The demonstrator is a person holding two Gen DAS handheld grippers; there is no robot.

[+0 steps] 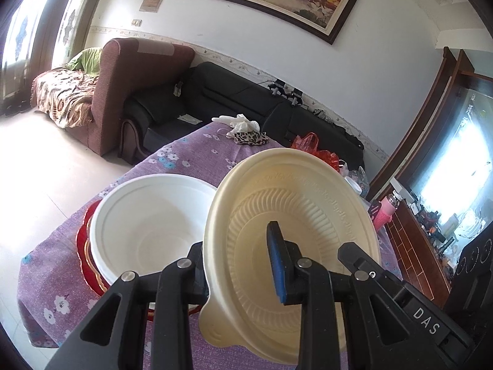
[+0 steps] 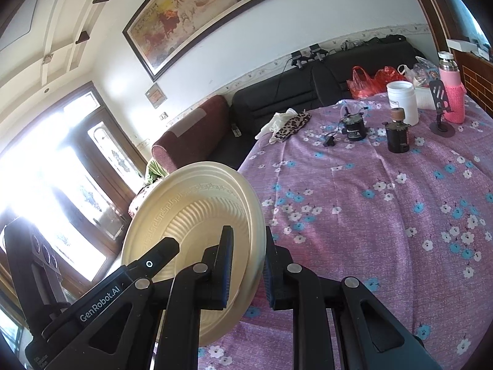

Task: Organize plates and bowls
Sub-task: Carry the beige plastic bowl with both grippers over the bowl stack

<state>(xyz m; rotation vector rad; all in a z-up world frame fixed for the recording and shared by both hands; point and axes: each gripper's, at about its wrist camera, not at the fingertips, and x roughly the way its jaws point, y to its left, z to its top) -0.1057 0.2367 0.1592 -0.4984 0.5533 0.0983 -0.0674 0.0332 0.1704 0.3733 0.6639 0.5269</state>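
Note:
My left gripper (image 1: 235, 240) is shut on the rim of a cream ribbed bowl (image 1: 295, 203). The bowl is tilted up on edge, with the blue-padded finger (image 1: 279, 265) inside it and the other finger behind its wall. To its left an empty white bowl (image 1: 148, 225) sits on a red plate with a gold rim (image 1: 83, 240), near the table's edge. My right gripper (image 2: 248, 243) is shut on the rim of a cream ribbed plate (image 2: 191, 215). That plate is held tilted beyond the left edge of the purple flowered tablecloth (image 2: 369, 215).
At the table's far side stand a white jar (image 2: 402, 101), a pink flask (image 2: 451, 92), a black phone stand (image 2: 440, 108), a dark bottle (image 2: 397, 137) and a small black device (image 2: 354, 128). A leopard-print cloth (image 2: 292, 125) and red bags (image 2: 369, 80) lie there too. A black sofa (image 1: 234, 92) runs behind the table.

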